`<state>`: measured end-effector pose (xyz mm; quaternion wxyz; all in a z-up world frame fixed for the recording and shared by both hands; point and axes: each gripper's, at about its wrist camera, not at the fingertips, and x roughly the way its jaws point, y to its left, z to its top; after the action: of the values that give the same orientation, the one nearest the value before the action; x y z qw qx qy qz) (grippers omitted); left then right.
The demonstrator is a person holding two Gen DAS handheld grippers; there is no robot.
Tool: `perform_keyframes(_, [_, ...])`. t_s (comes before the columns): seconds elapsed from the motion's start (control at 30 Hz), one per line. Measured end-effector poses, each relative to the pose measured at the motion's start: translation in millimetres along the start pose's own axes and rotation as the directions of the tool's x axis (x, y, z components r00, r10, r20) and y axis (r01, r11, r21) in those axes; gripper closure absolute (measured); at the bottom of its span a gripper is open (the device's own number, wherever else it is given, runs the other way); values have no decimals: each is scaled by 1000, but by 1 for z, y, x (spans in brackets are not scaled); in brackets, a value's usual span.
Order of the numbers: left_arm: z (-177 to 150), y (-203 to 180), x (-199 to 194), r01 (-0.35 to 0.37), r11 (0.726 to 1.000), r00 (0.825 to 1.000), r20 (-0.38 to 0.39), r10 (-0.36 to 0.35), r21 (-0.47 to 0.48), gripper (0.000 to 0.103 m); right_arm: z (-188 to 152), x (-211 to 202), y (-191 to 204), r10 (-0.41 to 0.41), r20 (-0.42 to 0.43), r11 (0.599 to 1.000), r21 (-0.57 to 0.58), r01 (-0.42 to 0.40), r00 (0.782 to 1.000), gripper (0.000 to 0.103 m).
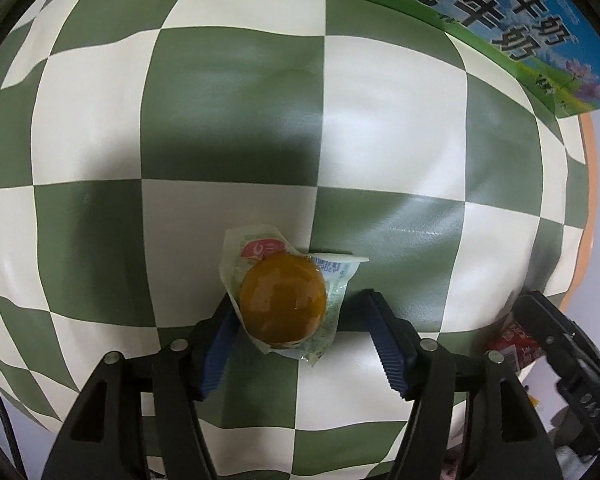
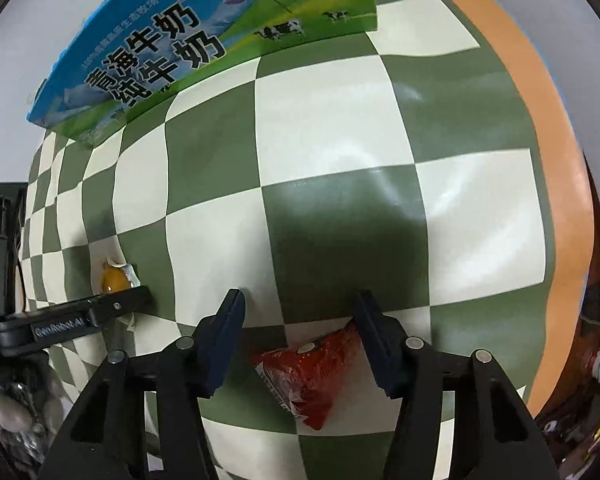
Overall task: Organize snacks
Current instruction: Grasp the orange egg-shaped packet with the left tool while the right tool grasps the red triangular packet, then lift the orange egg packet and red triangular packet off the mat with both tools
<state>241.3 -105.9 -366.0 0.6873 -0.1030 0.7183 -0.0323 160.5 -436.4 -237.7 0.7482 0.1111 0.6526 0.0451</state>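
Orange jelly cup (image 1: 283, 300) lies on the checked worktop (image 1: 236, 120) between the left gripper's (image 1: 300, 312) parted fingers; right gripper's (image 2: 298, 312) fingers stand apart over a red snack packet (image 2: 312, 376).

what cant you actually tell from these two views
- Milk carton: top cut off by the frame edge in both wrist views.
- Red snack packet: print too blurred to read in the right wrist view; in the left wrist view the right gripper covers most of it.
- Jelly cup: label too small to read.
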Motion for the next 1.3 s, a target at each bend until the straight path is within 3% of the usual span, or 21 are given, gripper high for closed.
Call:
perform_keyframes(0.1, [1,-4,-1,-5,1000,1000,10,5,4,41,0,-3,-7,37,-27,999,38,-36,999,37])
perform_keyframes(0.27, [-9,-14,-3,-12,1000,1000,28,12,2,42,-11,-6,-14,52,-55,997,56,-49,997,36])
perform_keyframes(0.47, [-19,-10,-14,-30,1000,998,50,30,-10,57,-22,3,-10,43,-61,998,42,-40,997,35])
perform_keyframes(0.53, [-27,-16,-13,-35,999,998,54,35,-13,57,-24,6,-7,28,-46,999,26,-27,999,39])
perform_keyframes(0.6, [-30,-18,-15,-35,999,998,58,36,-18,58,-27,7,-4,-11,-25,1000,-4,11,1000,54])
perform_keyframes(0.7, [-38,-21,-18,-16,999,998,52,18,-32,58,-30,5,-5,-18,-11,1000,-13,18,1000,66])
perform_keyframes(0.9, [-42,-7,-23,36,999,999,23,-36,-26,57,-33,-10,-13,27,4,1000,1,-27,1000,73])
perform_keyframes(0.97, [-51,0,-14,78,996,997,-12,-79,-45,55,-30,-7,-17,75,-41,996,54,-73,996,68])
perform_keyframes(1.03, [-52,2,-9,102,993,994,-25,-104,-56,54,-29,-8,-22,131,-62,986,110,-123,989,55])
perform_keyframes(1.07, [-53,3,-8,110,992,993,-25,-112,-65,54,-29,-10,-24,140,-63,984,116,-133,988,41])
perform_keyframes(1.1, [-54,4,-8,115,991,993,-27,-117,-71,54,-29,-12,-24,142,-60,984,118,-134,988,34])
perform_keyframes(1.3, [-50,7,-5,95,993,995,-28,-97,-66,54,-38,-1,-21,159,-130,982,118,-144,979,34])
